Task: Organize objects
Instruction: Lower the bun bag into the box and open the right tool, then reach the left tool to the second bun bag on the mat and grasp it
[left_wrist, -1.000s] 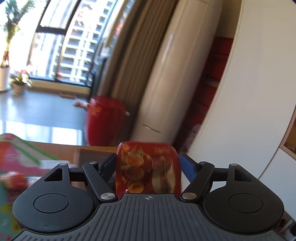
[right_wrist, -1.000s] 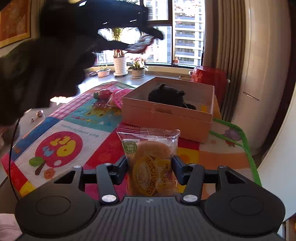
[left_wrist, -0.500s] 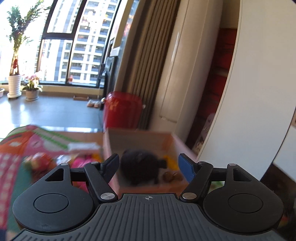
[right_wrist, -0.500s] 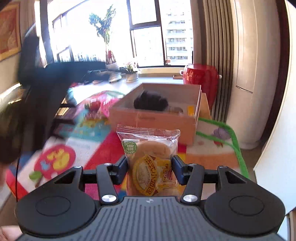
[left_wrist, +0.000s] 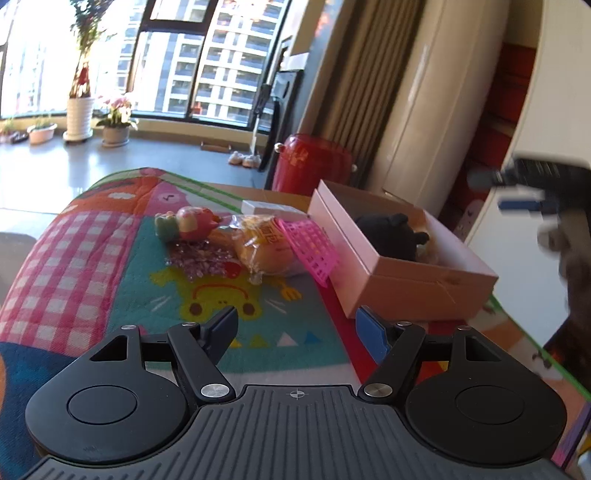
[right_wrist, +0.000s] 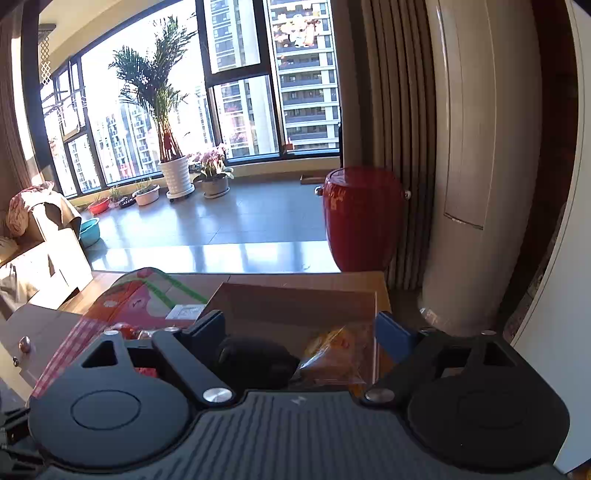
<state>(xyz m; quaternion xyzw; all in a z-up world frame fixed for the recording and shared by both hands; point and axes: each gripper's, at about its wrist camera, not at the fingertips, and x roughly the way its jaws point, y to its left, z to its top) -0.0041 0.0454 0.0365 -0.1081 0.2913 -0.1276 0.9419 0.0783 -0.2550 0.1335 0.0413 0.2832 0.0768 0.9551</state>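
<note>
We see in the right wrist view a bread roll in clear plastic wrap (right_wrist: 334, 356), orange and yellow, which lies inside the open cardboard box (right_wrist: 295, 299) just beside a black plush toy (right_wrist: 255, 360). The right gripper (right_wrist: 299, 328) hangs over this box; its jaws have just been opening and now stand wide apart, the pads touching nothing, the roll lying below and between them. In the left wrist view the same box (left_wrist: 399, 280) looks pale pink and stands on a colourful play mat (left_wrist: 221, 295); the black toy (left_wrist: 391, 232) fills its middle, and something small and yellowish lies beside it, too blurred to name. The left gripper (left_wrist: 295, 328) is open and empty above the mat. Left of the box we see a second wrapped bread roll (left_wrist: 264, 247), a pink plastic mesh piece (left_wrist: 312, 247) leaning on the box wall, a round pink and green toy (left_wrist: 188, 223) and a small white box (left_wrist: 269, 208)
</note>
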